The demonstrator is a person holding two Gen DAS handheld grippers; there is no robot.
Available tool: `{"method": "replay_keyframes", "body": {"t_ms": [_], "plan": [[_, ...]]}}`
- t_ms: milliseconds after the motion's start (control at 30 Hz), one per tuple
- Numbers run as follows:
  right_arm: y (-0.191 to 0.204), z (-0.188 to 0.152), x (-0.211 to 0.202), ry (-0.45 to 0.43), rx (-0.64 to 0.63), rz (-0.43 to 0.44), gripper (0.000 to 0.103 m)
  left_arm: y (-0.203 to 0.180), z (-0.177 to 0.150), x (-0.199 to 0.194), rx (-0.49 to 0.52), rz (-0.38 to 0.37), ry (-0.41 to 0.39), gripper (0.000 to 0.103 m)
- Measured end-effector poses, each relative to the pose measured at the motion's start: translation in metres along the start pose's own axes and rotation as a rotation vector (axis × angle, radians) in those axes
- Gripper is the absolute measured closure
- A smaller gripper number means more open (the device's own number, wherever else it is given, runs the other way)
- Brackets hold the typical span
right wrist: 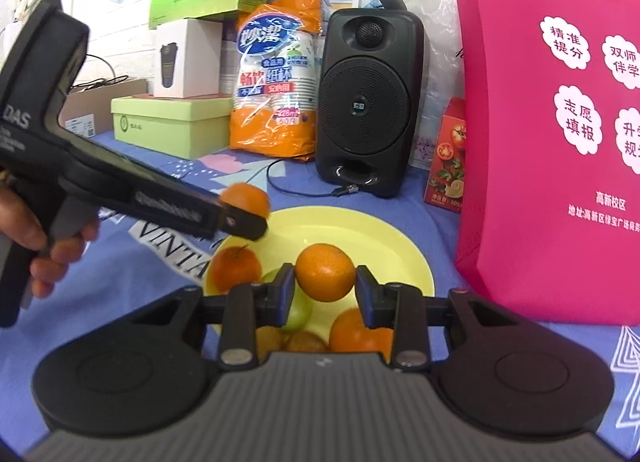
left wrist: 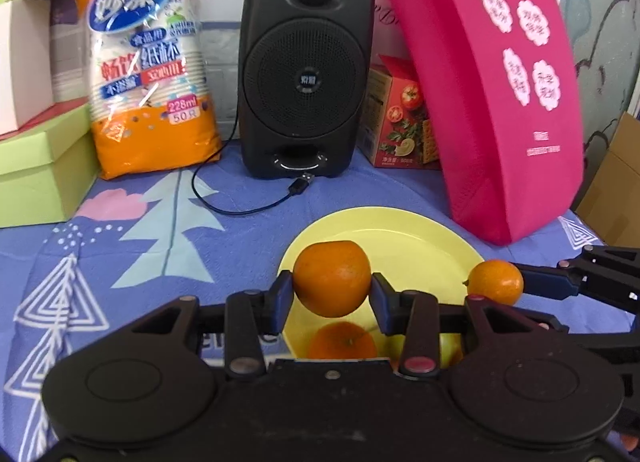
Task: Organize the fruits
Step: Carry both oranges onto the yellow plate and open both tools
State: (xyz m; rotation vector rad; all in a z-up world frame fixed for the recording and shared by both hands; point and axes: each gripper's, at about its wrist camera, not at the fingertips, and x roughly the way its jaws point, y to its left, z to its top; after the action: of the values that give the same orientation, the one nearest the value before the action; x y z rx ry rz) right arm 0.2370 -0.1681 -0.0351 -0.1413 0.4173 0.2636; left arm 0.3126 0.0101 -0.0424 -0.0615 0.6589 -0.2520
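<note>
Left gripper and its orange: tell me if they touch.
Touching. The left wrist view shows both pads of the left gripper pressed against the orange's sides, holding it above the yellow plate.

so the orange paper cup pack (left wrist: 150,74) far left says 妙洁 in the blue oval, 纸杯 under it, and a pink tag with 228ml and 50只. the pink tote bag (right wrist: 560,142) on the right has white cloud shapes reading 精准提分, 双师伴学, 志愿填报, plus one cut off by the frame edge, and 高新校区 lower down; the small line under that is too tiny for me. the left gripper (right wrist: 244,222) body shows "DAS" in the right wrist view, the other print on it is blurred. the tablecloth (right wrist: 168,250) near it has "VINTA", rest hidden. the speaker (right wrist: 366,110) badge and the tomato box (left wrist: 404,122) text are unreadable
</note>
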Motion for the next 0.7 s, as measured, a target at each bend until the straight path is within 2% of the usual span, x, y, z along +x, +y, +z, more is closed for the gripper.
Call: {"method": "replay_keyframes", "body": {"t_ms": [167,233,300,500,700], "plan": [[-0.002,0.002,0.016,0.024,-0.008,-0.019,0.071,-0.002,0.003,0.022,-0.008,0.020,0.023,0.062],[-0.003,0.002,0.021,0.031,-0.007,-0.023,0.071,0.000,0.002,0.024,-0.019,0.029,0.023,0.057],[-0.003,0.001,0.022,0.030,-0.011,-0.033,0.070,0.001,0.002,0.019,-0.017,0.036,0.006,0.042],[-0.001,-0.002,0.001,-0.003,-0.024,-0.030,0.070,0.000,-0.006,-0.022,0.040,0.055,-0.062,0.041],[0.004,-0.017,-0.040,-0.037,0.010,0.012,0.070,0.001,-0.040,-0.075,0.030,0.047,-0.111,0.041]]}}
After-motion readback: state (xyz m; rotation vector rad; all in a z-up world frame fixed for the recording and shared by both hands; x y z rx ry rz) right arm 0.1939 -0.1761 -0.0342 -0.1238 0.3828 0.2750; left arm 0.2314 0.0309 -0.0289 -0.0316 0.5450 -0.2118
